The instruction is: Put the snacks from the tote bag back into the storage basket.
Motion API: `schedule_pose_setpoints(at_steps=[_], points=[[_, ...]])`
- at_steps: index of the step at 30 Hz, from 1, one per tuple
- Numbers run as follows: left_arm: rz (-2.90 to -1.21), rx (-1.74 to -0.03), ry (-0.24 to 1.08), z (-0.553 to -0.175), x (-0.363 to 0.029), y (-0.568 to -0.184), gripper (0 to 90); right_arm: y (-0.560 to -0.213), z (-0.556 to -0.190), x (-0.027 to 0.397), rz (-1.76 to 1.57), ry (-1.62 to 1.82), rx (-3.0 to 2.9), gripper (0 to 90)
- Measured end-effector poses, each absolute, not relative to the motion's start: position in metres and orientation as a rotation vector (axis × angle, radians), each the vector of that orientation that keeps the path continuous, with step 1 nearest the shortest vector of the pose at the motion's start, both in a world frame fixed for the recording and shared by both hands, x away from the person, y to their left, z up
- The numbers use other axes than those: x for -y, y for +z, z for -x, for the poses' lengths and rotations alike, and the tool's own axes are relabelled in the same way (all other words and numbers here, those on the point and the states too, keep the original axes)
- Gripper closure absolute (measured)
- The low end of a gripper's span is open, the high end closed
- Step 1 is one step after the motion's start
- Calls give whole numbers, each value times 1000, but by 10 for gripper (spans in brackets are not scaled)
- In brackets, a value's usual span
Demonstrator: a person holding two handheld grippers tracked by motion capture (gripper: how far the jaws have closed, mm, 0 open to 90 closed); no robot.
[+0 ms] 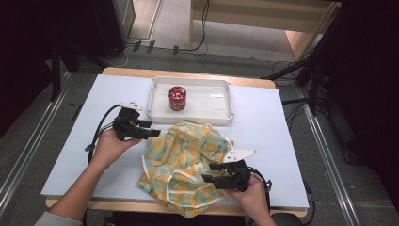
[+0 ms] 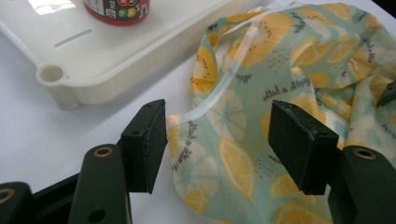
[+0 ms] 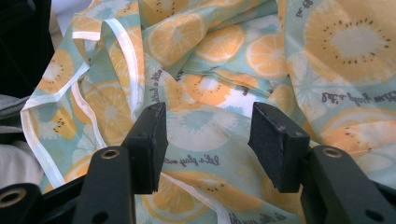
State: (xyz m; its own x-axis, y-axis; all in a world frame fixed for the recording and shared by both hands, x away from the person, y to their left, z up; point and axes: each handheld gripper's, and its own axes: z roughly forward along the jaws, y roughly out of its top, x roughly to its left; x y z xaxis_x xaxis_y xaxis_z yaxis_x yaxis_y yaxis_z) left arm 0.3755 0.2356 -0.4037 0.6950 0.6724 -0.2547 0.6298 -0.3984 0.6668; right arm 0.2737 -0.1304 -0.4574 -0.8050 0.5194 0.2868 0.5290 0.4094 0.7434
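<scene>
A crumpled cloth (image 1: 188,160) printed with orange slices on pale green lies on the white table top, in front of the tray. My left gripper (image 1: 153,133) is at the cloth's left edge, open, jaws pointing right; in the left gripper view the cloth (image 2: 261,116) lies under and beyond the spread jaws, nothing pinched. My right gripper (image 1: 209,173) sits over the cloth's near right part, open, jaws pointing left. The cloth (image 3: 210,93) lies under its jaws, not gripped. A red can (image 1: 177,98) stands upright in the white tray (image 1: 221,101).
The tray's corner (image 2: 51,77) lies close to the left gripper, with the can (image 2: 116,9) behind it. The cloth's near fold hangs over the table's front edge (image 1: 117,205). Cables and dark stands surround the table on the floor.
</scene>
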Motion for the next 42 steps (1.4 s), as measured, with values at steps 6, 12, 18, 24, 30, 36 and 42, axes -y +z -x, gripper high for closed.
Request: schedule_pose_setpoints(at_steps=[6, 12, 18, 24, 30, 36, 42], points=[[-2127, -976, 66, -362, -240, -406, 372, -457, -275, 131, 970, -1398, 2632, 466], [-2121, -965, 68, -346, -244, -408, 357, -457, -276, 132, 976, -1400, 2627, 460], [-2115, -956, 67, -331, -249, -413, 331, -457, -276, 132, 975, -1401, 2630, 453], [-2113, -957, 80, -322, -255, -420, 321, -456, -277, 131, 974, -1401, 2628, 446], [-2105, -965, 96, -317, -262, -426, 308, -456, -278, 131, 970, -1398, 2632, 443], [-2090, -977, 106, -316, -267, -431, 296, -456, -279, 130, 975, -1396, 2632, 442], [-2113, -1020, 104, -317, -268, -436, 297, -456, -279, 130, 978, -1395, 2638, 442]])
